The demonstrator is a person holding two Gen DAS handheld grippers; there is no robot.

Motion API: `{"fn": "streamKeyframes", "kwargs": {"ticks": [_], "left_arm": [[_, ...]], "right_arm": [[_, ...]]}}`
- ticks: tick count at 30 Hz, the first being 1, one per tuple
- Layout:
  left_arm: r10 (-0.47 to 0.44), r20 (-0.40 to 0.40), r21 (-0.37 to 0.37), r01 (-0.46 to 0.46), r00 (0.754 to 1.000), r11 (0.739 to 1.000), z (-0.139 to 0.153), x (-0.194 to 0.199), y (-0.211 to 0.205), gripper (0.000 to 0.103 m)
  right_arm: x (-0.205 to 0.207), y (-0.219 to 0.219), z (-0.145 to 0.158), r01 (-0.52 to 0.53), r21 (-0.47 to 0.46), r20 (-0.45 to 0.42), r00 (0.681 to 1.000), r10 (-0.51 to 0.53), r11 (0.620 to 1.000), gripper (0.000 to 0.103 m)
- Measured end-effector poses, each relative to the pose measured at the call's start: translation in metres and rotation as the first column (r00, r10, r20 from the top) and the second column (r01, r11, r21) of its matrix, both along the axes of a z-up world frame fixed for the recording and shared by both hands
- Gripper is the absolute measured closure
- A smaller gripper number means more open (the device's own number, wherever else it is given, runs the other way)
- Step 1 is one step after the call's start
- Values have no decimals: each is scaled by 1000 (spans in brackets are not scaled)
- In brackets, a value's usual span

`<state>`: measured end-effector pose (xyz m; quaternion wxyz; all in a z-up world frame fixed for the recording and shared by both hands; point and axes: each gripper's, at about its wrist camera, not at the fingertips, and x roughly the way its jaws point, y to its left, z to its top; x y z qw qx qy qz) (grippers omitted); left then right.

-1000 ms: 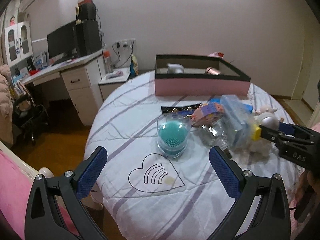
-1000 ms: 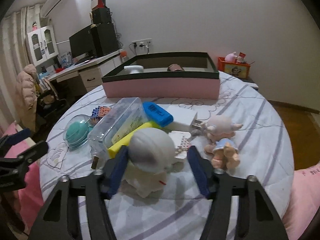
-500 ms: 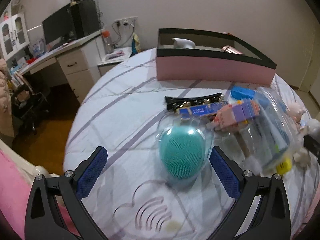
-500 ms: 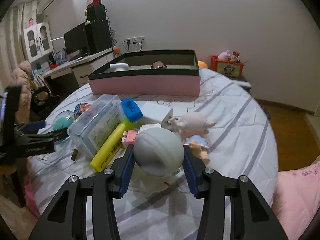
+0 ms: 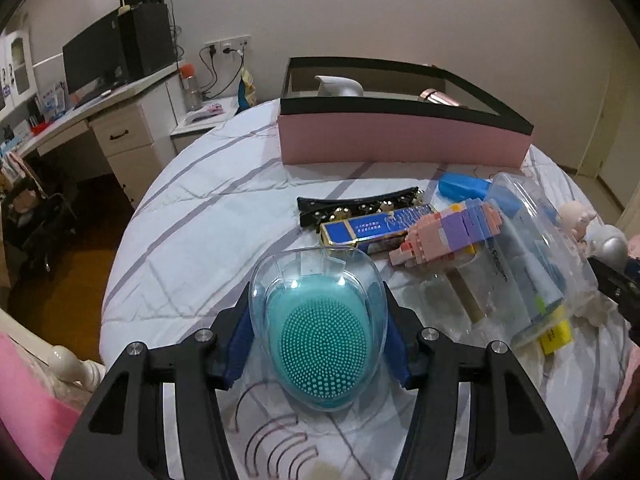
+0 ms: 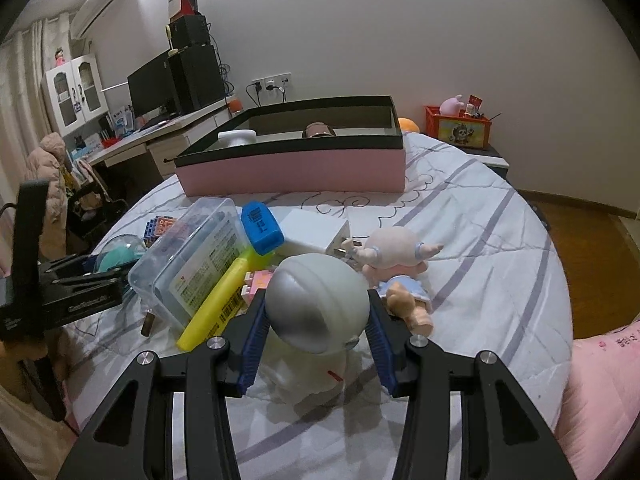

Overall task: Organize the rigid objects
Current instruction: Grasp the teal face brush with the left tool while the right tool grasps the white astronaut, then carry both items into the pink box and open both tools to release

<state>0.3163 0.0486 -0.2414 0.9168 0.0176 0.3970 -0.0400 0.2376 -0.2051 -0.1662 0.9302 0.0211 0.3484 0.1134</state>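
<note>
A clear case holding a teal bristled brush (image 5: 320, 340) lies on the white quilt near the front edge. My left gripper (image 5: 314, 306) is closing on it, and its blue pads touch the case's two sides. A white and silver astronaut figure (image 6: 320, 288) stands on the quilt with my right gripper (image 6: 317, 308) shut on its round helmet. The pink box with a black rim (image 5: 400, 144) sits at the back, holding a white object (image 5: 338, 86) and a rose-gold one (image 5: 436, 96).
Between the grippers lie a clear plastic tub (image 5: 532, 264), a pastel block model (image 5: 448, 232), a blue and gold box (image 5: 376, 226) and a black hair clip (image 5: 352, 204). A yellow highlighter (image 6: 220, 300), white charger (image 6: 316, 232) and small doll (image 6: 396, 256) lie nearby. A desk (image 5: 100, 116) stands left.
My left gripper moved forward and down to the brush case, and its jaws came in from wide open onto the case's sides. My right gripper tightened slightly on the astronaut's helmet.
</note>
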Motion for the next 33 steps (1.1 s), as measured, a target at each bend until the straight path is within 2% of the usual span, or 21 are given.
{"fn": "streamKeyframes", "kwargs": {"ticks": [9, 12, 18, 24, 27, 33], "left_arm": [[-7, 71, -22, 8, 997, 1000, 29, -23, 1, 47], [-9, 96, -19, 11, 995, 1000, 38, -30, 0, 47], [-16, 140, -73, 27, 990, 997, 60, -45, -4, 47], [-6, 238, -75, 25, 971, 997, 94, -66, -16, 47], [-7, 301, -60, 26, 954, 998, 115, -81, -26, 47], [-25, 391, -43, 45, 920, 998, 149, -106, -39, 46]], "right_arm": [[1, 10, -1, -14, -18, -8, 1000, 14, 1000, 58], [-6, 13, 10, -21, -21, 23, 1000, 21, 1000, 58], [-20, 19, 40, -9, -34, 113, 994, 13, 999, 58], [-40, 32, 74, -15, -30, 225, 974, 22, 999, 58], [-51, 41, 91, -22, -39, 282, 959, 32, 999, 58], [-66, 53, 117, -38, -43, 343, 938, 51, 998, 57]]}}
